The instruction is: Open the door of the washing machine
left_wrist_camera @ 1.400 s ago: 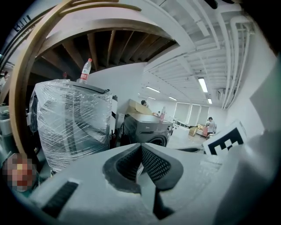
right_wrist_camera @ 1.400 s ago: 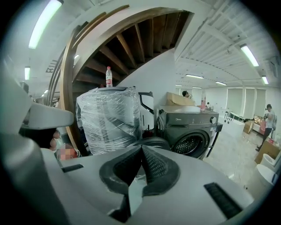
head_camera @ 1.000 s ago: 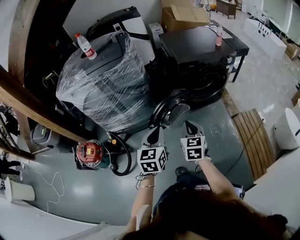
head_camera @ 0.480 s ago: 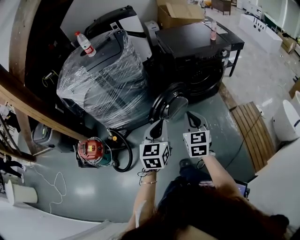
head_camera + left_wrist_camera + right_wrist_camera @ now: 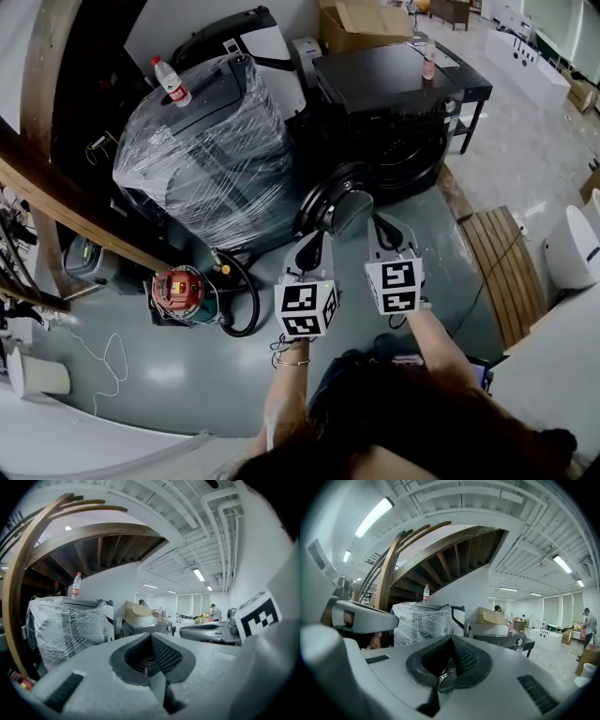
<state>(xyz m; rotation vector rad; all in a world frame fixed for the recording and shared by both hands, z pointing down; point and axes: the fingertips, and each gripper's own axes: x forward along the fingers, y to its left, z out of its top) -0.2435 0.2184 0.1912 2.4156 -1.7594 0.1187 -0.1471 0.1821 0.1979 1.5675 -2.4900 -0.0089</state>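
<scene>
The black front-loading washing machine (image 5: 403, 103) stands at the upper right of the head view. Its round door (image 5: 339, 204) is swung open toward the left, with the dark drum opening (image 5: 412, 159) exposed. My left gripper (image 5: 317, 246) hangs just below the door's lower edge, jaws shut on nothing. Beside it, my right gripper (image 5: 380, 225) is also shut and empty, a little right of the door. In the left gripper view the closed jaw tips (image 5: 151, 637) point level toward the machine (image 5: 143, 625). The right gripper view shows its tips (image 5: 451, 637) together, with the machine (image 5: 497, 637) beyond.
A plastic-wrapped appliance (image 5: 202, 159) with a water bottle (image 5: 172, 82) on top stands left of the machine. A red tool (image 5: 178, 292) and a black hose (image 5: 239, 300) lie on the floor. A pink bottle (image 5: 428, 56) sits on the washer; wooden slats (image 5: 502, 272) lie at right.
Both grippers have risen and edged closer to the open door. The door stays swung open and both jaws stay shut.
</scene>
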